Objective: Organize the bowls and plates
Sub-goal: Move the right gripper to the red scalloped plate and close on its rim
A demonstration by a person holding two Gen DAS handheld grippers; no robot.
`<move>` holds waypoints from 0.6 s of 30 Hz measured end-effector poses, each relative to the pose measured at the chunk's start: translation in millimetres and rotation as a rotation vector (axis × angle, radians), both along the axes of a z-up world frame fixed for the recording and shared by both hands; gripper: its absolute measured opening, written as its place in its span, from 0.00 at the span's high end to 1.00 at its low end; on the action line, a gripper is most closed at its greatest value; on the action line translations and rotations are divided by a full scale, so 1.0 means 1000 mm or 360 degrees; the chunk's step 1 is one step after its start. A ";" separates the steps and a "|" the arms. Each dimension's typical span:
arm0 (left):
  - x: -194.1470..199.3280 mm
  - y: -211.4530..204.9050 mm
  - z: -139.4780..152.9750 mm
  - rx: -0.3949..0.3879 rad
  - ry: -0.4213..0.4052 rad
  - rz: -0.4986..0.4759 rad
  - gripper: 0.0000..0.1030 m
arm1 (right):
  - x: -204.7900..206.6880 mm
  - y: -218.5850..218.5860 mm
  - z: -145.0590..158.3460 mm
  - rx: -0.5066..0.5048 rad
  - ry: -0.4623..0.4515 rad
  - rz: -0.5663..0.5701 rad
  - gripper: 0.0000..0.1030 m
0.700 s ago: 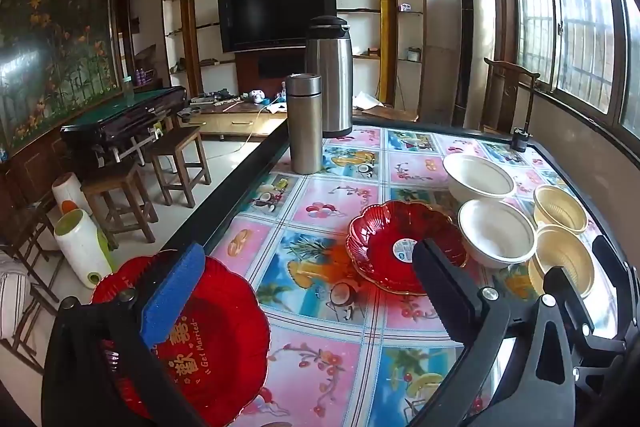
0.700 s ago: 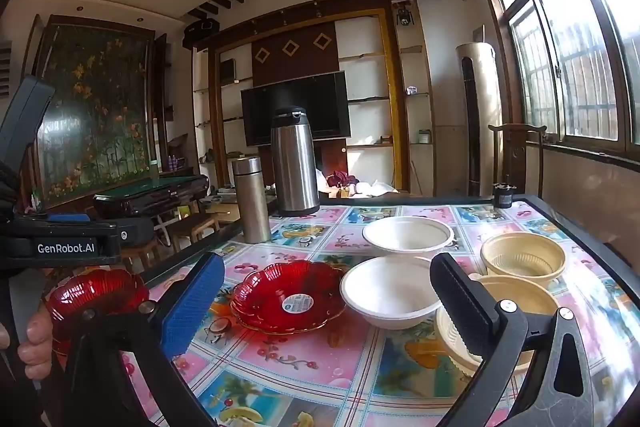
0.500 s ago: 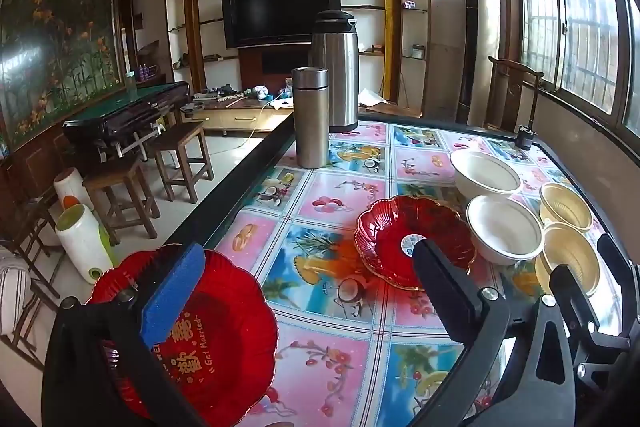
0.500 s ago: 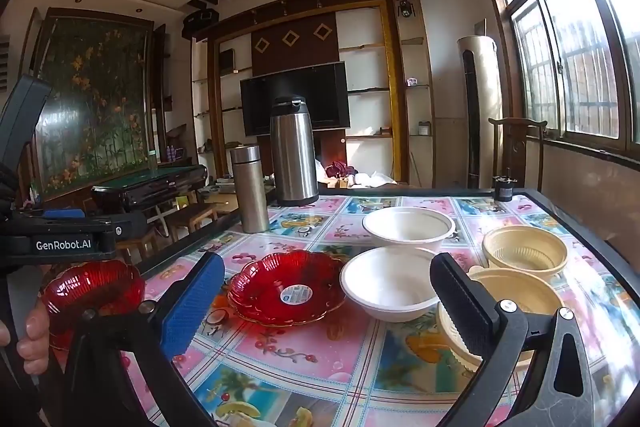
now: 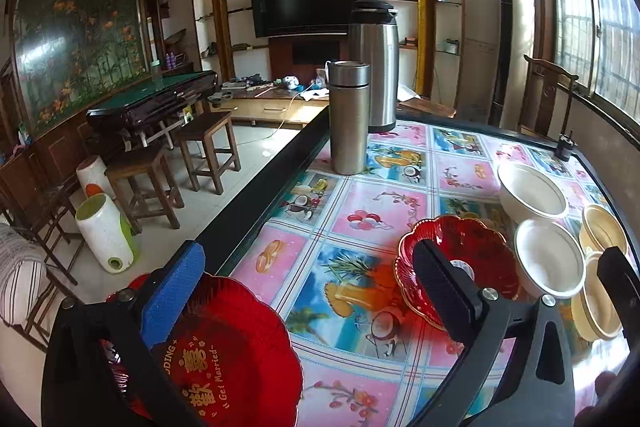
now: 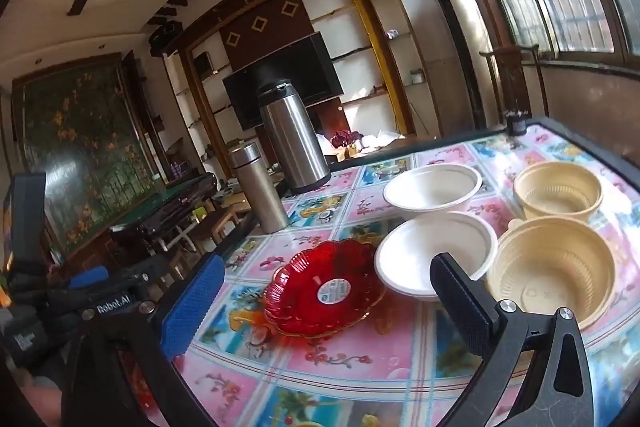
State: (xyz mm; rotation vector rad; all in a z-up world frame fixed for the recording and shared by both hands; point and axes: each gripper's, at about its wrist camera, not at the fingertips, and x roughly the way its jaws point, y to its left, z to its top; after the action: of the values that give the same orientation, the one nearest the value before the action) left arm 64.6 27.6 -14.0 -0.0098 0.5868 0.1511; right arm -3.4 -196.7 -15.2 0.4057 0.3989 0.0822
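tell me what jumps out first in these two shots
The red scalloped plate in the middle of the bright fruit-print tablecloth draws the eye, with a second red plate bearing gold lettering at the near left table edge. Right of the middle plate sit two white bowls and two cream ribbed bowls; two steel flasks stand behind.

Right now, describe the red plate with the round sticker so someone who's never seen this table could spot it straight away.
Start at the table with the bright fruit-and-flower cloth, then find the tall steel jug at its far edge. Nearer than the jug, the sticker plate sits just left of two white bowls. Unlike the other red plate with gold lettering, it has a white round sticker in its centre.
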 end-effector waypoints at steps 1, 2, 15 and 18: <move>0.005 0.001 -0.002 -0.0014 0.0007 0.0024 0.00 | 0.004 -0.001 -0.001 0.0048 0.0016 -0.0018 0.00; 0.009 0.001 -0.005 -0.0023 0.0017 0.0043 0.00 | 0.010 0.000 -0.004 0.0090 0.0031 -0.0034 0.00; 0.054 -0.015 -0.033 -0.0088 0.0114 0.0123 0.00 | 0.040 -0.017 -0.062 0.0494 0.0336 0.0006 0.00; 0.060 -0.017 -0.041 -0.0103 0.0145 0.0121 0.00 | 0.046 -0.017 -0.070 0.0563 0.0402 0.0046 0.00</move>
State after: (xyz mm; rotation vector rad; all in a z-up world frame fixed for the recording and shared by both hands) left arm 125.0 10.4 -55.0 -0.0882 0.6827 0.2072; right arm 42.2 -213.9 -84.7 0.7634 0.6426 0.1310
